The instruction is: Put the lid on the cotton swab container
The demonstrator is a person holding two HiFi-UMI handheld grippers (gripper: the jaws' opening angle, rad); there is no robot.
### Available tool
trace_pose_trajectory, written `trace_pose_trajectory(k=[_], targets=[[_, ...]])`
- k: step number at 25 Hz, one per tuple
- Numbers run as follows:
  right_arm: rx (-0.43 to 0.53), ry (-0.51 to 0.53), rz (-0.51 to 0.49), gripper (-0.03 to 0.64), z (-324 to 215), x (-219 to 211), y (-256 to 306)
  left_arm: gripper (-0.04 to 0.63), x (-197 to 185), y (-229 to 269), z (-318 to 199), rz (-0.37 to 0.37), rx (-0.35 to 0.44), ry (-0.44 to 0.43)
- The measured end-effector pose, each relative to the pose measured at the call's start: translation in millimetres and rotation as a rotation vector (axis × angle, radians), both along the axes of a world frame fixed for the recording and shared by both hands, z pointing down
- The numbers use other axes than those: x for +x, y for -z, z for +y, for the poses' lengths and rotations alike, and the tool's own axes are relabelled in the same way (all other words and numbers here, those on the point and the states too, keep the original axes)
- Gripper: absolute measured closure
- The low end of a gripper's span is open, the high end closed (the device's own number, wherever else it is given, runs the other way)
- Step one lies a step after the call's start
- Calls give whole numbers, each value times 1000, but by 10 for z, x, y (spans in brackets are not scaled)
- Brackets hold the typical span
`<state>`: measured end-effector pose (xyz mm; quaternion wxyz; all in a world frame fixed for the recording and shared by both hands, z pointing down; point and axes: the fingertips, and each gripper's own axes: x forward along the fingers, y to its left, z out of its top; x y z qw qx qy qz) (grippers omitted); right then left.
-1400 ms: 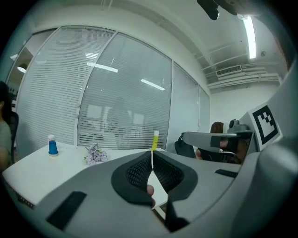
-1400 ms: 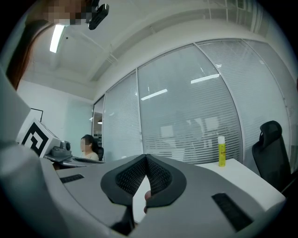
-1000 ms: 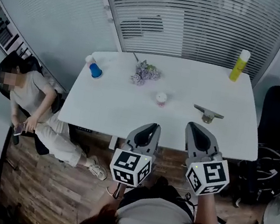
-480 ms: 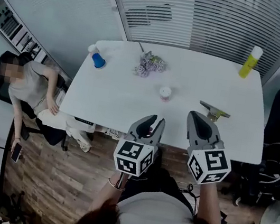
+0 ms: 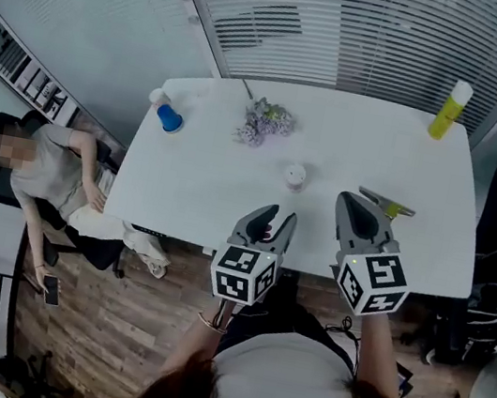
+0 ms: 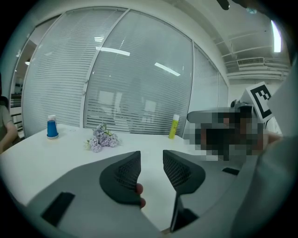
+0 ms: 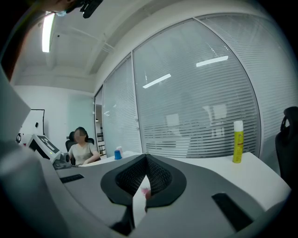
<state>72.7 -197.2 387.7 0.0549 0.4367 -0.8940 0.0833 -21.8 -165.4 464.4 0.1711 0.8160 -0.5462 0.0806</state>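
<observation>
Grey and black, the left claw [image 5: 276, 215] hung over the near edge of the desk [image 5: 194, 184], its jaws opening with a clear gap between them. The left gripper view [image 6: 151, 160] showed only bare white desk through that gap. A small reddish shape peeked past the edge of one jaw, and I could not tell what it was. The right claw [image 5: 354, 203], just to the right and a little farther in, had its jaws together at the tips. The right gripper view [image 7: 146, 158] showed nothing gripped between them.

The cotton swab container [image 5: 296, 174] stood upright on the desk, beyond the claws and between their lines, apart from both. It looked white with a pinkish tint. Whether its lid was on could not be made out.

Just right of the right claw lay a flat tool [image 5: 388, 207] with a greenish end, partly hidden by the claw. Farther off, a bunch of lilac flowers [image 5: 264, 122] lay near the far edge. A blue bottle [image 5: 166, 116] stood at the far left corner and a yellow bottle [image 5: 450, 110] at the far right corner. A person [image 5: 43, 176] sat in a chair to the left of the desk, on the wooden floor [image 5: 94, 319].
</observation>
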Motion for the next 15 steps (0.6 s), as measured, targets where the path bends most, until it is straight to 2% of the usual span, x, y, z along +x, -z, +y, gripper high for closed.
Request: trace_pose_trajectory(k=[15], targets=[[-69,-56,58,594,-717,-91,-368,376,-154,-614,-653,-59,-117,-77]])
